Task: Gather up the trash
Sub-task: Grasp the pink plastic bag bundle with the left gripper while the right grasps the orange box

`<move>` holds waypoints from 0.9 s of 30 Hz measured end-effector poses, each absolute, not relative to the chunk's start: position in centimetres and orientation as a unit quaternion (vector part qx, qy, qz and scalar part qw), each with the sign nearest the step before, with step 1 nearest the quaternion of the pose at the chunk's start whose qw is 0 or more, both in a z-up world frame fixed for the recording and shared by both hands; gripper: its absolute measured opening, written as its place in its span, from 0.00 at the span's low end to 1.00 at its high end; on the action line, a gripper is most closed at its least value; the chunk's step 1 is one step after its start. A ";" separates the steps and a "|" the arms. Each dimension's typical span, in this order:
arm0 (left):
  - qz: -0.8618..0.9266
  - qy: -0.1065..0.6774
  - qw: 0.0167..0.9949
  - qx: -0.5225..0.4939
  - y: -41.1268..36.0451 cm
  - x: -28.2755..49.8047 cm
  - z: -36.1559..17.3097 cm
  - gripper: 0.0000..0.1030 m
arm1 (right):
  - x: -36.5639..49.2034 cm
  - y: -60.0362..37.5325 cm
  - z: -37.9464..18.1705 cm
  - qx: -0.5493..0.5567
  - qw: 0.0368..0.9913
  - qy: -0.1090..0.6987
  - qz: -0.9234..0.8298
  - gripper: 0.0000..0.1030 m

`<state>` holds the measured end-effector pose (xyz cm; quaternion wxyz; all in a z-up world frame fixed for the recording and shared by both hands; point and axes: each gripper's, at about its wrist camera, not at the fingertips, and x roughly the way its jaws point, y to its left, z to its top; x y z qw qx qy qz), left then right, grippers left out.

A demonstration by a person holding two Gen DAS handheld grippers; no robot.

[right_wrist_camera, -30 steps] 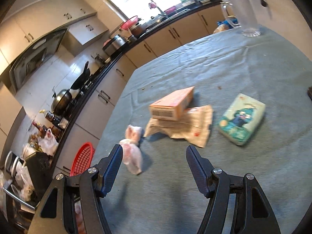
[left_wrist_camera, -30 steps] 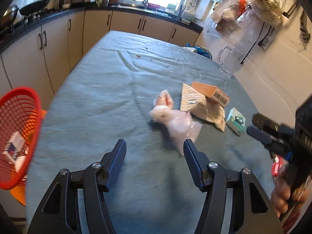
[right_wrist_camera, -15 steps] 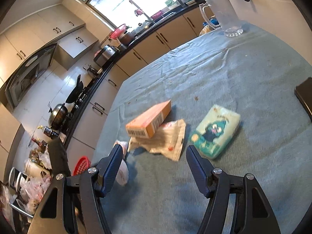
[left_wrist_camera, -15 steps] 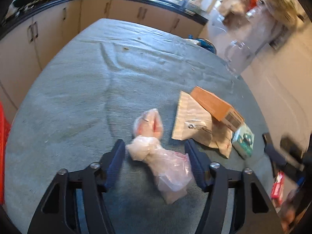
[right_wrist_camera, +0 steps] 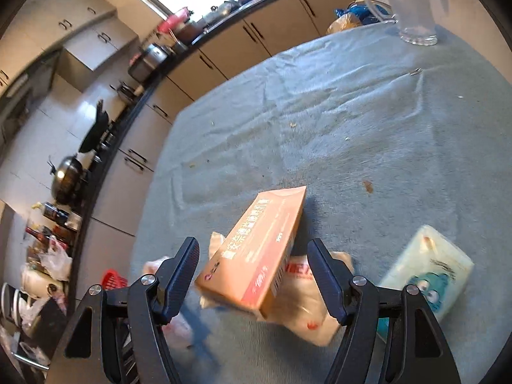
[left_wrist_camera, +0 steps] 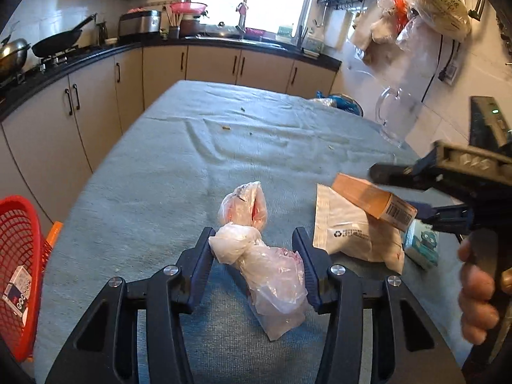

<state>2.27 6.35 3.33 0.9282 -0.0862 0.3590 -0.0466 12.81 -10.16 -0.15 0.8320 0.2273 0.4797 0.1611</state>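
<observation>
left tongs (left_wrist_camera: 252, 256) now astride plastic bag (left_wrist_camera: 259, 256), apparently unclamped; orange box (right_wrist_camera: 256, 262) between right tongs (right_wrist_camera: 252, 275)

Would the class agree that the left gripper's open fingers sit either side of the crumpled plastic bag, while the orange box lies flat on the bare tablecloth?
Not quite. The left gripper does straddle the plastic bag, open. But the orange box is not flat on the tablecloth: it lies tilted on the white paper pouch, as the left wrist view shows.

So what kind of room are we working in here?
A home kitchen, most likely: a wok on the stove, a sink under the window, cabinets below the counter. The trash lies on a cloth-covered table.
</observation>
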 end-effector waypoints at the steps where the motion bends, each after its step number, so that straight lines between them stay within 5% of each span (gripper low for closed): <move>1: -0.042 0.355 0.930 -0.084 6.3 2.3 3.5 0.47 | 12.9 -9.7 -0.4 0.215 0.834 0.482 0.160 0.72; 5: -0.033 0.345 0.934 -0.086 6.4 2.1 3.8 0.47 | 12.5 -9.1 -0.4 0.182 0.846 0.472 0.168 0.72; 11: -0.031 0.345 0.935 -0.079 6.1 2.1 3.8 0.47 | 11.0 -8.7 0.4 0.139 0.866 0.441 0.187 0.50; 27: -0.011 0.321 0.944 -0.074 6.4 1.4 4.3 0.47 | 7.1 -5.9 2.0 0.062 0.903 0.373 0.205 0.50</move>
